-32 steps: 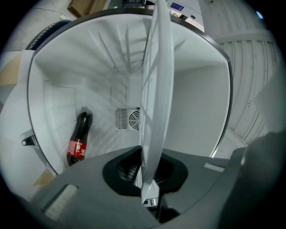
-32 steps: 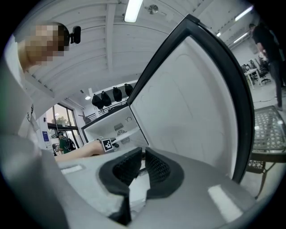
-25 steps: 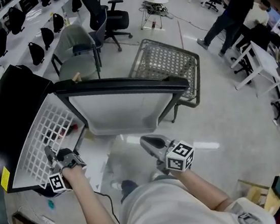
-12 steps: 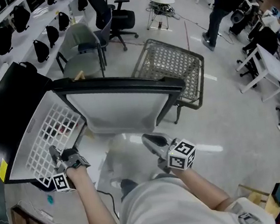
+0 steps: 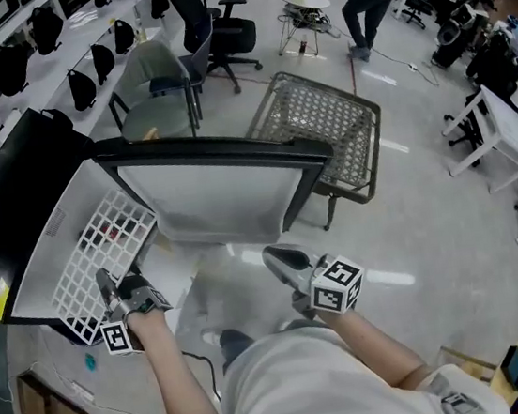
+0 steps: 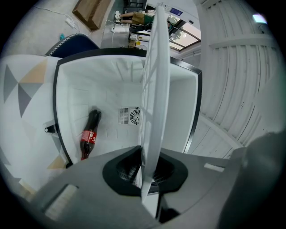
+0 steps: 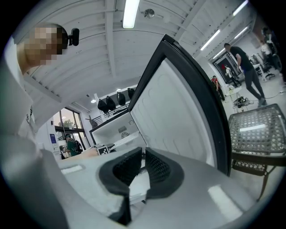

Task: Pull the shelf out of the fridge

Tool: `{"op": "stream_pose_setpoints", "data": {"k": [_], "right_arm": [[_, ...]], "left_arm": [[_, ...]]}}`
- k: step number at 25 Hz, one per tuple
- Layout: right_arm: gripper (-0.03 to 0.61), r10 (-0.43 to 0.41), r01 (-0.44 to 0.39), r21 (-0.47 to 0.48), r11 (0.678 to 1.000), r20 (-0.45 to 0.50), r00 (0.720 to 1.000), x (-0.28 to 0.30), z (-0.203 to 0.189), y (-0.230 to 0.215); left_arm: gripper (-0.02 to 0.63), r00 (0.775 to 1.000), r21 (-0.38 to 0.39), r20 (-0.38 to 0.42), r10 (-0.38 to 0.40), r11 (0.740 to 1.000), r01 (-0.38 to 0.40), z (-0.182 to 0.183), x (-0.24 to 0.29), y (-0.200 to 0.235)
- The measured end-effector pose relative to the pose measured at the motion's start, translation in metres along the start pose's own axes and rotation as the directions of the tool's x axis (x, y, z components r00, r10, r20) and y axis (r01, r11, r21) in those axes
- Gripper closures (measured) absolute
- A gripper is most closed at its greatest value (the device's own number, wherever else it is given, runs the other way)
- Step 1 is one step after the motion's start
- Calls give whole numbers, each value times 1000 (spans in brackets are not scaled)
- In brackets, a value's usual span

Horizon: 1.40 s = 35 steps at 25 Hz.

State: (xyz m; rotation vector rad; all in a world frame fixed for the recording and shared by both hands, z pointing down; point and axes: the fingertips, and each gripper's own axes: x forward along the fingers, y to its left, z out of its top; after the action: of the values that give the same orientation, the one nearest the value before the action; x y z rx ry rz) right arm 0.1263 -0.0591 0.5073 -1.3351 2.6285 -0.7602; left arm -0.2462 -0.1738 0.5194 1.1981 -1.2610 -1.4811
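Left gripper view: left claw [image 6: 144, 176] clamped on the near edge of the white wire shelf [image 6: 156, 80], which shows edge-on. The shelf runs straight away from the claw into the fridge [image 6: 76, 80], with its far end inside, short of the back wall. A cola bottle [image 6: 89, 134] lies in the cabinet, apart from the shelf.

Head view: the shelf's grid juts past the fridge's open front toward the person. The door [image 5: 219, 192] is swung wide. Right claw [image 5: 280, 260] is closed on nothing, below the door's lower edge and well apart from the shelf.

Judgement: the pull goes along the shelf's length, straight back toward the person. The left hand is nearer and the only one gripping. Keep the shelf level or it may bind at the fridge's side walls.
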Motion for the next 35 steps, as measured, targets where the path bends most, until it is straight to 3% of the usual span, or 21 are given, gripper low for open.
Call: {"op": "stream_pose_setpoints", "data": {"k": [6, 12, 22, 25, 29, 35], "right_arm": [[558, 5, -5, 1, 1000, 3, 1000, -6, 2, 1], [558, 9, -9, -2, 1000, 3, 1000, -21, -5, 2], [558, 45, -45, 2, 999, -10, 999, -43, -18, 14], [558, 47, -47, 1, 999, -8, 999, -50, -21, 17], [558, 27, -27, -27, 999, 3, 1000, -62, -22, 17], [558, -46, 46, 2, 999, 43, 998, -79, -19, 5]], "left_arm": [[583, 1000, -14, -1, 13, 1000, -13, -2, -6, -4], [583, 999, -46, -53, -2, 999, 0, -28, -50, 4], [583, 972, -10, -231, -37, 999, 36, -68, -113, -5], [581, 949, -14, -313, -43, 999, 40, -87, -131, -3], [581, 900, -8, -434, -49, 999, 50, -114, -152, 1], [581, 793, 44, -608, -21, 997, 60, -155, -169, 6]]}}
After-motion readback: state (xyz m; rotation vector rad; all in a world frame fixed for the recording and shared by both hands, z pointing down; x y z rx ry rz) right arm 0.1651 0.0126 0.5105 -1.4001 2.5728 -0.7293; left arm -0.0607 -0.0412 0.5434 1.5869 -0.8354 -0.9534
